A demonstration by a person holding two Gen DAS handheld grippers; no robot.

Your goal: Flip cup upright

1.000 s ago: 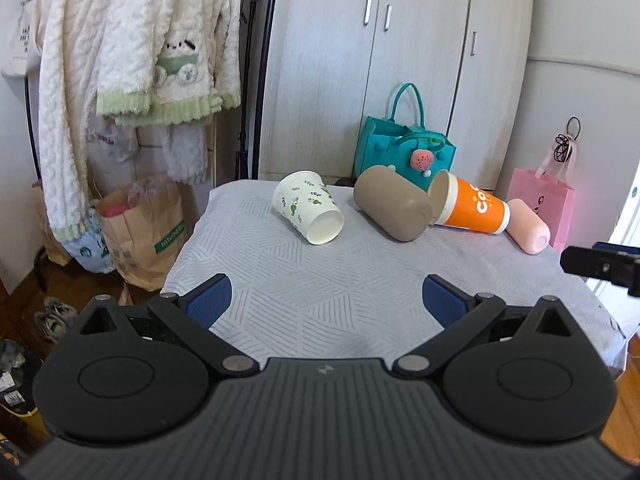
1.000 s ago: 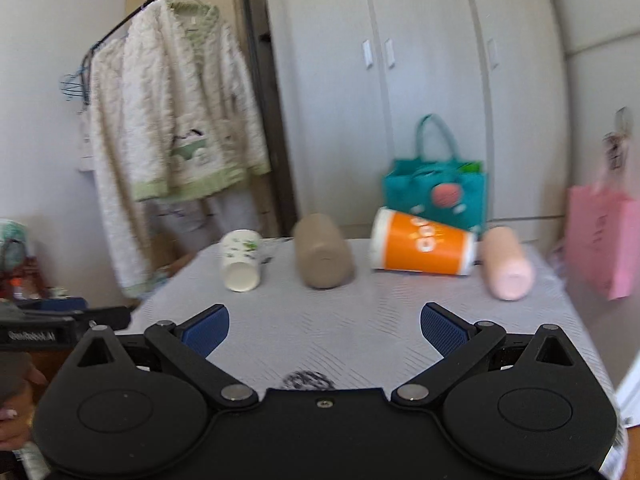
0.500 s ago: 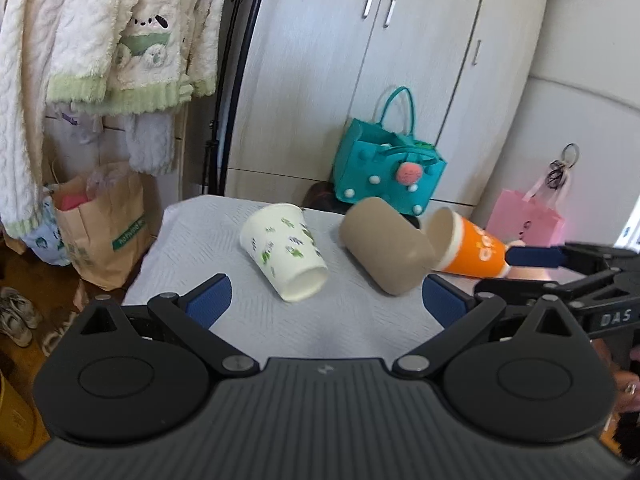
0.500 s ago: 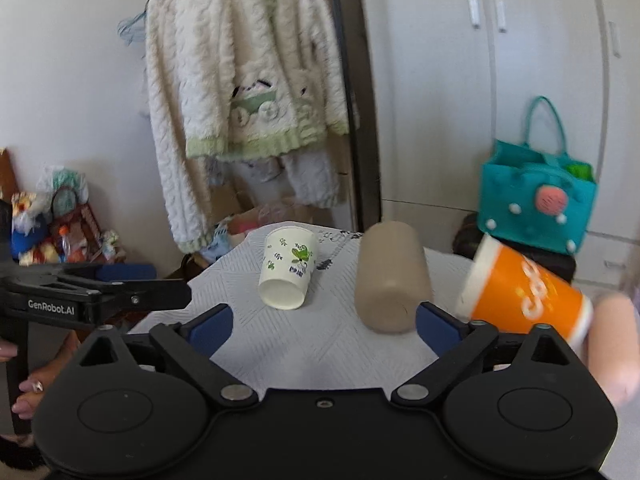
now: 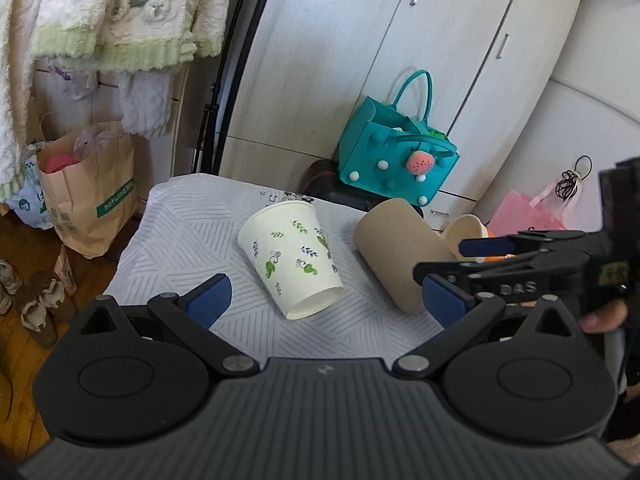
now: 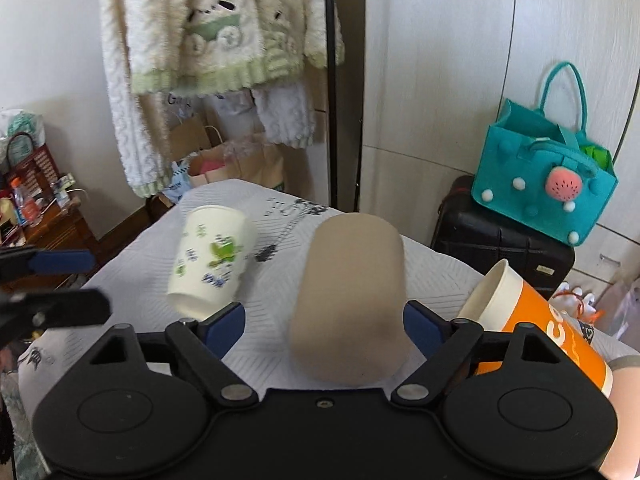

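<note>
Three cups lie on their sides on the white patterned tablecloth. A white cup with green leaf prints lies with its mouth toward me, just ahead of my open left gripper. A tan cup lies between the open fingers of my right gripper, mouth toward the camera; I cannot tell whether the pads touch it. It also shows in the left wrist view. An orange cup lies right of it. The right gripper reaches in from the right in the left wrist view.
A teal felt bag sits on a black case behind the table. A brown paper bag stands on the floor at left under hanging fleece clothes. A pink bag is at far right. White wardrobe doors stand behind.
Both grippers have moved forward toward the cups. The right gripper has come around the tan cup; the left has closed in on the white cup. Both stayed open.
</note>
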